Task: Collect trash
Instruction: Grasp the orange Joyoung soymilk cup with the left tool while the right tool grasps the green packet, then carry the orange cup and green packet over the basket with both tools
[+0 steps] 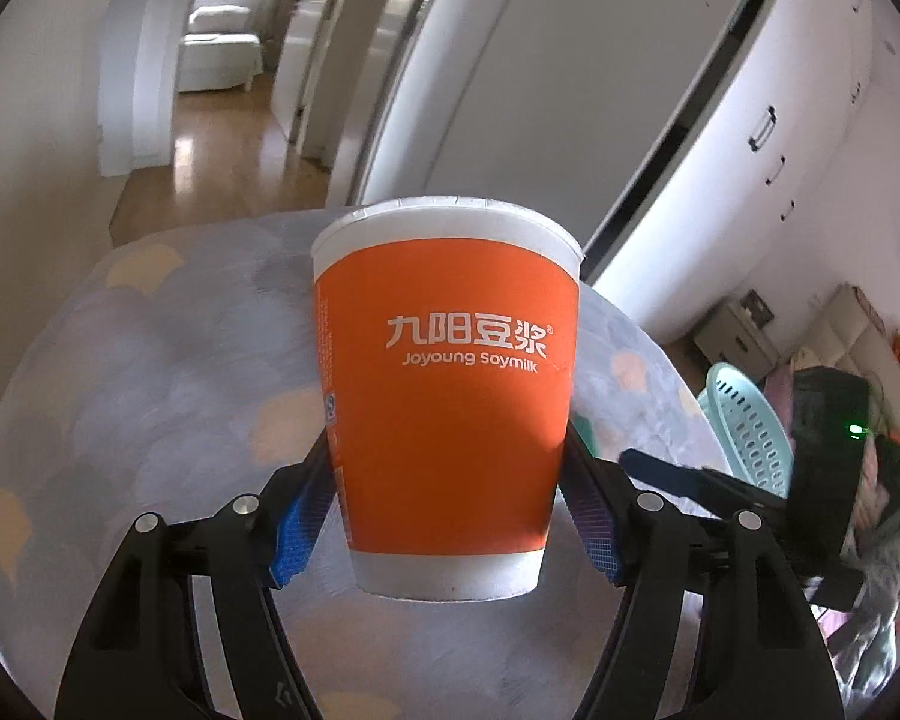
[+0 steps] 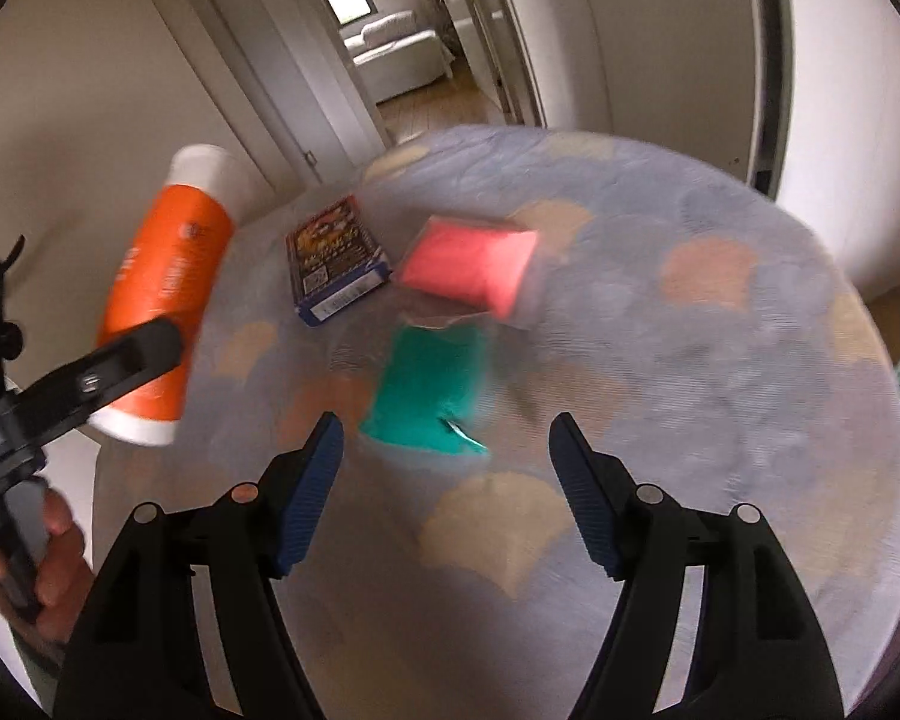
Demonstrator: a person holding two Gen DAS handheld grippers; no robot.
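Observation:
My left gripper (image 1: 447, 468) is shut on an orange and white paper soymilk cup (image 1: 444, 372) and holds it upright above the round table (image 1: 150, 360). The cup (image 2: 162, 294) also shows at the left of the right wrist view, tilted, clamped by the left gripper's finger (image 2: 120, 360). My right gripper (image 2: 447, 438) is open and empty above the table (image 2: 720, 420). Just beyond its fingertips lies a green packet (image 2: 429, 390). A pink packet (image 2: 474, 267) and a dark blue box (image 2: 336, 255) lie farther back.
The table has a grey cloth with peach patches. A light green plastic basket (image 1: 750, 420) stands beside the table at the right. White wardrobe doors (image 1: 780, 120) rise behind it. A doorway leads to a wooden hallway with a white sofa (image 2: 396, 48).

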